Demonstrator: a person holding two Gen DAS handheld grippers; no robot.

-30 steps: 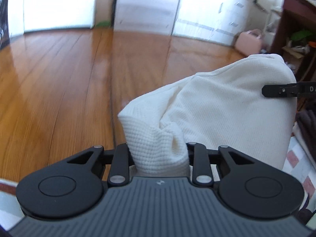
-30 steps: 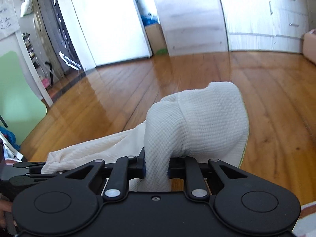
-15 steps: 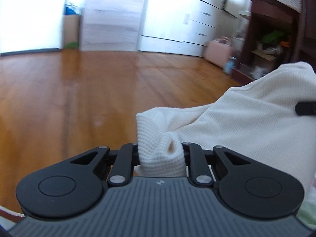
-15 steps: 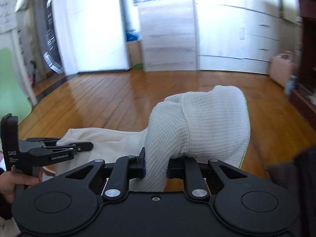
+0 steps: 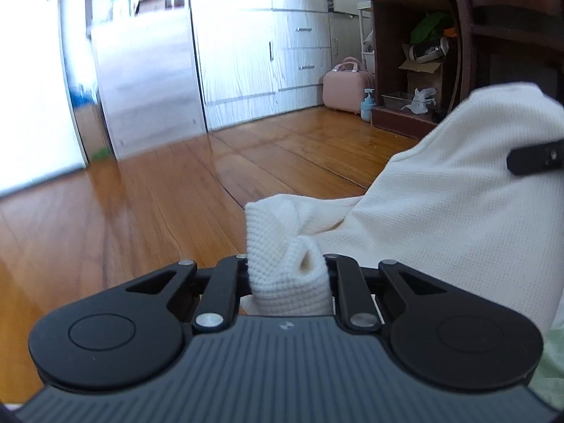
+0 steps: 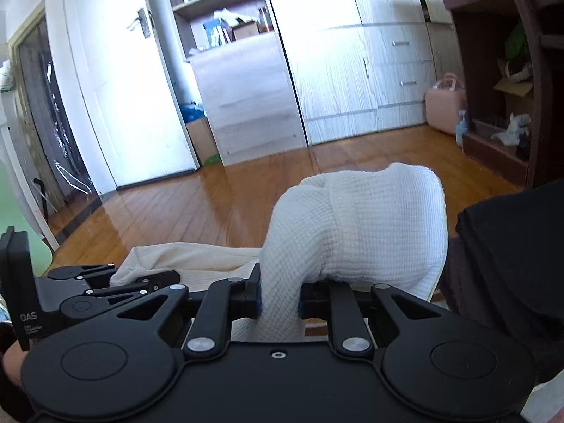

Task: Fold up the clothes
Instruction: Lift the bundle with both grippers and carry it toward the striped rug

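Note:
A white waffle-knit garment (image 5: pixel 440 218) hangs between my two grippers. My left gripper (image 5: pixel 286 275) is shut on one bunched corner of it. My right gripper (image 6: pixel 280 299) is shut on another corner of the garment (image 6: pixel 356 225), which humps up over the jaws. In the left wrist view a finger of the right gripper (image 5: pixel 535 157) shows at the right edge against the cloth. In the right wrist view the left gripper (image 6: pixel 105 289) shows at the lower left, with cloth running to it. The cloth's lower part is hidden below both views.
A wooden floor (image 5: pixel 141 211) stretches ahead. White drawers (image 5: pixel 299 53) and a pink case (image 5: pixel 343 84) stand at the far wall. A dark wooden shelf unit (image 5: pixel 423 70) stands at the right. Dark clothing (image 6: pixel 511 264) lies at the right of the right wrist view.
Both grippers have tilted up and swung right with the garment still gripped; the views now show more of the cupboards and shelf. The dark clothing has come into the right wrist view.

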